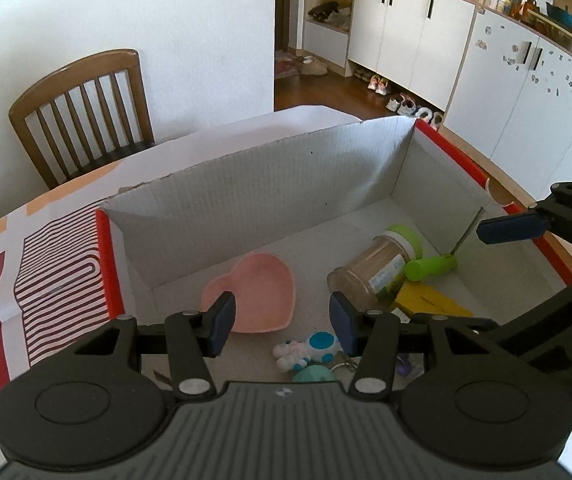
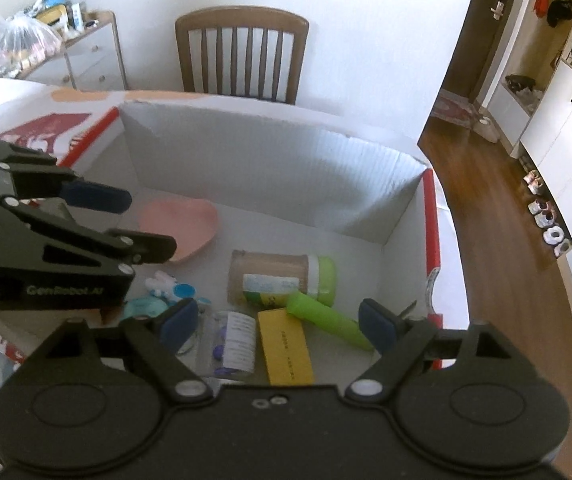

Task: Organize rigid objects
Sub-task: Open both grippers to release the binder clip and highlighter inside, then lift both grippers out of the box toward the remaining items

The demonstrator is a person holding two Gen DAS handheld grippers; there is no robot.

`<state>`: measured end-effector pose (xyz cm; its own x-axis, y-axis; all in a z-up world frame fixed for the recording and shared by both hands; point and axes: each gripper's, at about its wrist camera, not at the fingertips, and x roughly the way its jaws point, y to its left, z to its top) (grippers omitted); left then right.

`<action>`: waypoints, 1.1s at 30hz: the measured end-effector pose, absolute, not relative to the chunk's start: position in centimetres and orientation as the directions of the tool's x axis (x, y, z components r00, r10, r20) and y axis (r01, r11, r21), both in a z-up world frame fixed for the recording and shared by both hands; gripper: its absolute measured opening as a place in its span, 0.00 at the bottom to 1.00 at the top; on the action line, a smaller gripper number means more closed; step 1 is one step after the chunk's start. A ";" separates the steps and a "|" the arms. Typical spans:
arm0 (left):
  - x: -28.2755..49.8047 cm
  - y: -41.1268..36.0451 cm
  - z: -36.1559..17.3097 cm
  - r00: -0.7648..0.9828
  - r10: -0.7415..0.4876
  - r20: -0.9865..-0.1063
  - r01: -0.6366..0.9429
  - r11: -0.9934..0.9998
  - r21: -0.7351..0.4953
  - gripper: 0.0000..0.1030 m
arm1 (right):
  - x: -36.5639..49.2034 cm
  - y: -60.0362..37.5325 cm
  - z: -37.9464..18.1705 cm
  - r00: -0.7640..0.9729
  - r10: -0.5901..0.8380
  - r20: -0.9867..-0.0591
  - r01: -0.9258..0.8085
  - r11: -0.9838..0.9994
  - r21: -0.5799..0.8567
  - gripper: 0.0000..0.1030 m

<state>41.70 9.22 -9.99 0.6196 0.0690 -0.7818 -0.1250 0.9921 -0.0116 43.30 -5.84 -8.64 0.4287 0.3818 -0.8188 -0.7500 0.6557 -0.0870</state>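
Observation:
An open cardboard box (image 1: 270, 184) holds a pink heart-shaped dish (image 1: 250, 296), a green-lidded jar (image 1: 374, 272) lying on its side, a green-handled screwdriver (image 1: 432, 266), a yellow box (image 1: 430, 300) and a small white-and-blue toy figure (image 1: 310, 350). My left gripper (image 1: 282, 322) hovers open over the dish and the toy, with nothing between its fingers. In the right wrist view my right gripper (image 2: 278, 324) stands wide open above a clear labelled bottle (image 2: 234, 344), the yellow box (image 2: 284, 348) and the screwdriver (image 2: 326, 318), touching none. The left gripper (image 2: 130, 222) shows there above the dish (image 2: 182, 224).
The box's red-and-white flap (image 1: 62, 256) folds out to the left, and its red rim (image 2: 432, 232) borders the right side. A wooden chair (image 1: 82, 112) stands behind the table. White cabinets (image 1: 406, 40) and shoes on the wooden floor (image 2: 498, 240) lie to the right.

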 end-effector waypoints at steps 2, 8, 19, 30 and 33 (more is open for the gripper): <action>41.3 9.1 -9.7 0.624 0.068 -0.779 -0.125 0.992 -0.014 0.49 | 42.8 -6.0 -8.1 0.431 0.395 -0.811 -0.753 0.653 -0.082 0.85; 40.2 8.5 -8.6 0.639 0.074 -0.766 -0.132 0.991 -0.014 0.49 | 42.1 -6.9 -6.7 0.434 0.429 -0.792 -0.753 0.656 -0.057 0.87; 37.9 7.5 -6.2 0.688 0.069 -0.723 -0.141 0.989 -0.039 0.50 | 40.3 -8.8 -4.8 0.437 0.487 -0.757 -0.757 0.653 -0.017 0.90; 34.6 6.4 -3.8 0.733 0.065 -0.677 -0.153 0.986 -0.071 0.62 | 37.7 -10.8 -2.6 0.435 0.557 -0.708 -0.771 0.636 0.027 0.94; 33.5 6.2 -3.3 0.743 0.065 -0.666 -0.155 0.985 -0.078 0.62 | 37.0 -11.5 -2.1 0.433 0.577 -0.692 -0.773 0.633 0.043 0.95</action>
<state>33.54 6.23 -3.33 0.7431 0.0646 -0.6660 -0.1552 0.9848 -0.0776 37.05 -11.46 -2.13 0.4333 0.5769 -0.6924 -0.7732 0.6327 0.0434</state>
